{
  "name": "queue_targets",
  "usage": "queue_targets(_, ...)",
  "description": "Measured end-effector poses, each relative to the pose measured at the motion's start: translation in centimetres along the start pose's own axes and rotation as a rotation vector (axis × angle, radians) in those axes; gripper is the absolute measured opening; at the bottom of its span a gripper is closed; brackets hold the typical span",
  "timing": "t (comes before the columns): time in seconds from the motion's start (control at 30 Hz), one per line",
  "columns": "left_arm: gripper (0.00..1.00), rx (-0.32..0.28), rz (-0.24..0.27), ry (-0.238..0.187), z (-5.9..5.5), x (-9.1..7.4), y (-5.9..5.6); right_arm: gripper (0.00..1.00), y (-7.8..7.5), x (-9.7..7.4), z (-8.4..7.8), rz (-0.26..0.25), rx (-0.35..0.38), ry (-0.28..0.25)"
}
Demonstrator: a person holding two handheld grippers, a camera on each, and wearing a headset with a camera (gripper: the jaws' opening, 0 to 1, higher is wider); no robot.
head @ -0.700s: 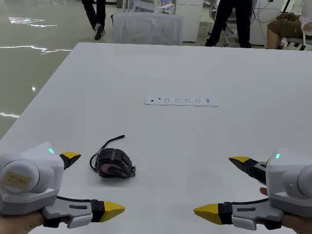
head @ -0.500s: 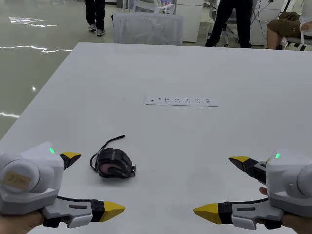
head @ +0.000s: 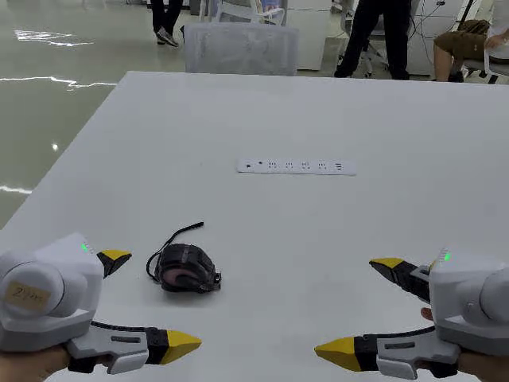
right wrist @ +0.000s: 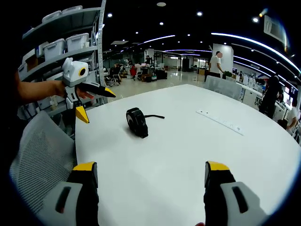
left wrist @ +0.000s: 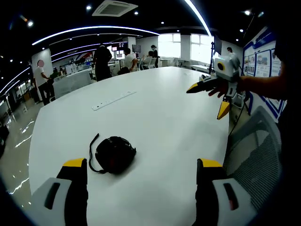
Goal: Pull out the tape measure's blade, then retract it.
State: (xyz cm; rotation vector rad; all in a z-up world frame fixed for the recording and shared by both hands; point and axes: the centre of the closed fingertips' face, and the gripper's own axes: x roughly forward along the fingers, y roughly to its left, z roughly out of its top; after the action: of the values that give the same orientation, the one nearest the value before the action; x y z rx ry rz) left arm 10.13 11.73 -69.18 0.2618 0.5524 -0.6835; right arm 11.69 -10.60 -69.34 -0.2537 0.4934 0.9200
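Broadly, a white table (head: 318, 111) takes up most of the head view, with a mesh-backed chair (head: 241, 48) pushed against its far edge. At the near edge the left gripper (head: 155, 299) is held just above the tabletop, its yellow-tipped jaws spread wide with nothing between them and touching nothing. The right gripper (head: 354, 305) is held the same way on the other side, jaws just as wide and empty, well apart from the left one. A long white power strip (head: 296, 166) lies flat near the middle of the table, farther out than both grippers. The tape measure (head: 186, 268), a dark rounded case, rests on the table just beside the left gripper's upper jaw tip, to its right and apart from it. It is well apart from the right gripper. In the left gripper view the tape measure (left wrist: 114, 154) sits ahead of the jaws, nearer the left-hand one. A thin black wrist strap (head: 171, 237) loops out from the case toward the far side. The blade seems to be wound in, though the case is too small and dark to be sure.
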Motion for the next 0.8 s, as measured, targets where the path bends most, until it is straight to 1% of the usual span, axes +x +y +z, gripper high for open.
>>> queue_targets(0.07, 0.94, 0.004, -0.001, 0.002, 0.01, 0.05, 0.14, 0.97, -0.07, -0.01, -0.06, 0.001, -0.003, 0.002)
queue_targets(0.2, 0.94, 0.012, -0.005, 0.004, 0.25, 0.19, 0.05, 0.96, -0.03, 0.00, -0.04, 0.005, -0.013, 0.002)
queue_targets(0.4, 0.93, 0.024, -0.010, 0.012, 0.19, 0.27, 0.22, 0.95, -0.17, -0.12, -0.17, 0.008, -0.026, 0.008)
queue_targets(0.57, 0.92, 0.048, -0.016, 0.025, 0.18, 0.36, 0.42, 0.92, -0.27, -0.19, 0.06, 0.015, -0.035, 0.004)
queue_targets(0.8, 0.91, 0.076, -0.024, 0.046, 0.25, 0.50, 0.78, 0.92, -0.32, -0.04, 0.18, 0.028, -0.040, 0.000)
